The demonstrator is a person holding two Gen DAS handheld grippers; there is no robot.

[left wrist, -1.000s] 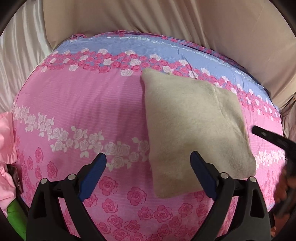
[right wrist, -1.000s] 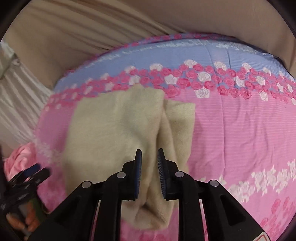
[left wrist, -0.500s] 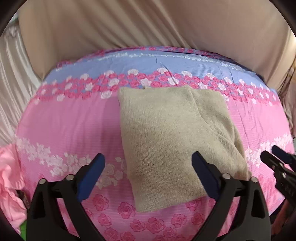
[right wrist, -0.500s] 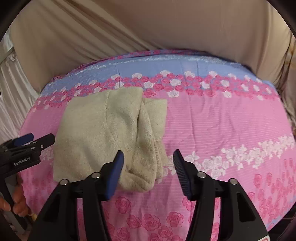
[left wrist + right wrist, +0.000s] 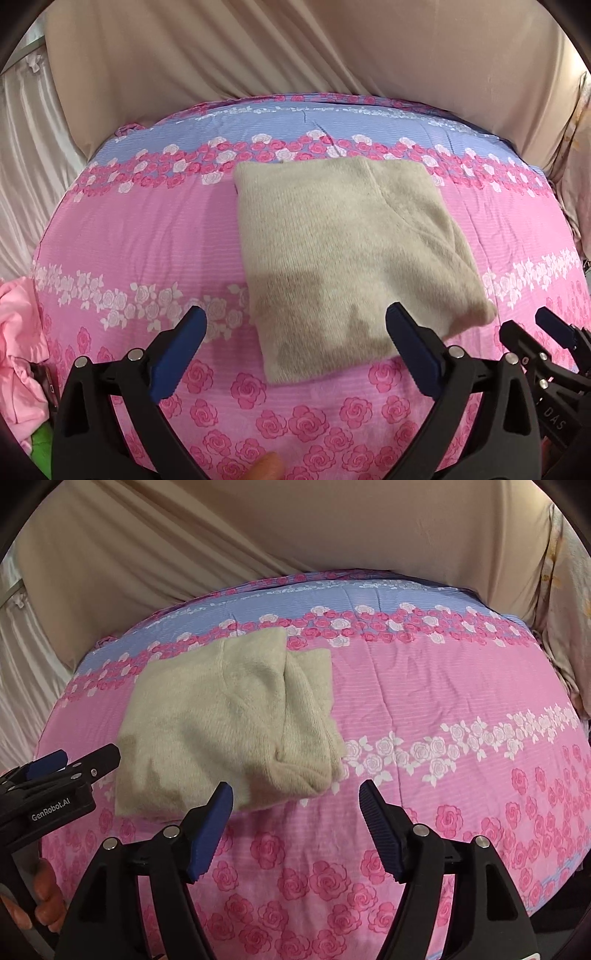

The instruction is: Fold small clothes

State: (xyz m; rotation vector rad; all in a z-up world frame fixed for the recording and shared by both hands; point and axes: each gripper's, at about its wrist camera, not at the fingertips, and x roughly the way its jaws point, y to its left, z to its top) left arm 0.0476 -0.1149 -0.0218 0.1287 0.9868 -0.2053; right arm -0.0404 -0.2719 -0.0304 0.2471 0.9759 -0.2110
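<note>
Left wrist view: a folded beige knitted garment [image 5: 347, 258] is seen lying flat as a rough square on the pink rose-printed bedspread [image 5: 140, 229], just past the centre toward one o'clock. The left gripper [image 5: 295, 350] is held above the near edge with its blue-padded jaws spread wide and nothing between them, evidently released so the fold can settle. A crumpled pink garment [image 5: 18, 350] is glimpsed at nine o'clock, probably awaiting its turn. A beige draped curtain [image 5: 295, 48] closes the background at twelve o'clock.

Right wrist view: the same garment [image 5: 221, 720] is shown at ten o'clock, its doubled edge stacked toward the right. The right gripper [image 5: 295, 827] is caught with its jaws opening, empty, clear of the cloth's near corner. The left gripper [image 5: 74, 762] is visible at nine o'clock, carried by a hand [image 5: 40, 897].
</note>
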